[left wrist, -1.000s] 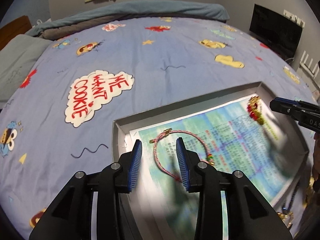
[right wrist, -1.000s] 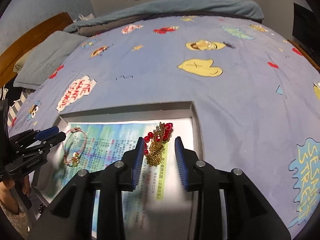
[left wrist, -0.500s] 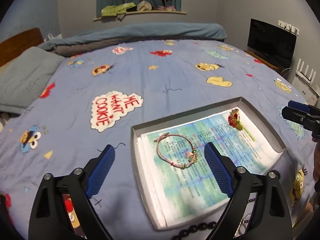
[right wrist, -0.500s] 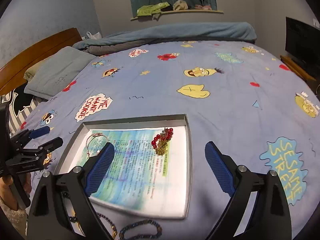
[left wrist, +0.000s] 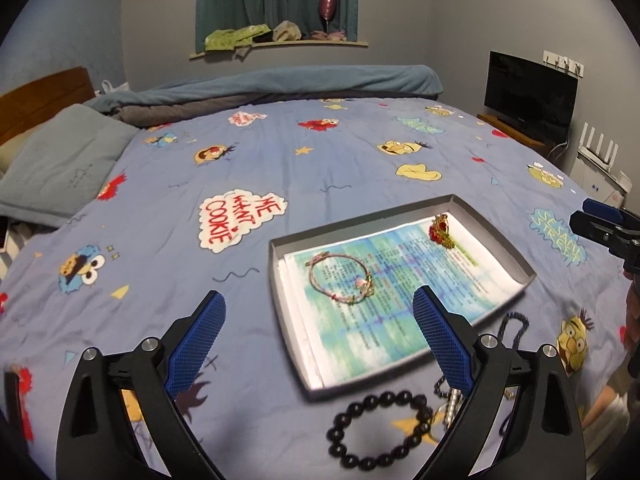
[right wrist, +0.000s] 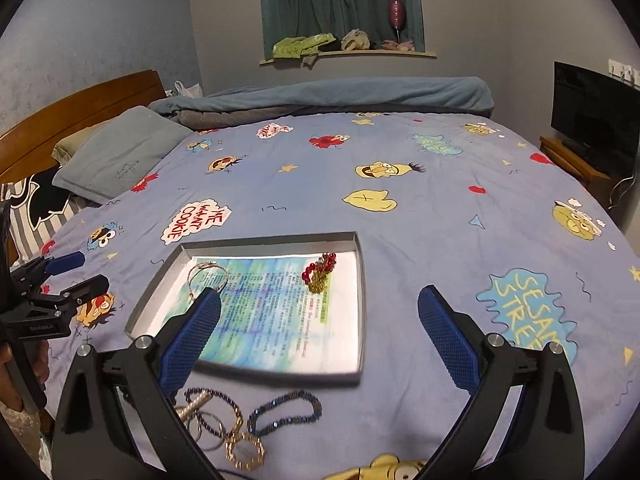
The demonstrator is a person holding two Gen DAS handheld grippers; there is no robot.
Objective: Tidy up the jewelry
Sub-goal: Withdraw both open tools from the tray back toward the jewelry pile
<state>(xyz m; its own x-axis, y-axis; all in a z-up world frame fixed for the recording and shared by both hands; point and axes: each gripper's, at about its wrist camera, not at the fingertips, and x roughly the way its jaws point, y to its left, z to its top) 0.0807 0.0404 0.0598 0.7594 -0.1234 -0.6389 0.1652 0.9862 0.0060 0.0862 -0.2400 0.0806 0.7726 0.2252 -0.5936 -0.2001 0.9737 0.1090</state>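
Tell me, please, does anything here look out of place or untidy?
Yes. Several pieces lie on the bedspread outside the grey tray: a black bead bracelet, a blue beaded bracelet and tangled gold rings. Only the pink bracelet and red-gold piece are inside.

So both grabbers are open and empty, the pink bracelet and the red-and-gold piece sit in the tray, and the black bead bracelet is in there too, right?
Not quite: the black bead bracelet lies on the bedspread outside the gray tray, as the left wrist view shows. The pink bracelet and red-and-gold piece are inside; left gripper and right gripper are open, empty.
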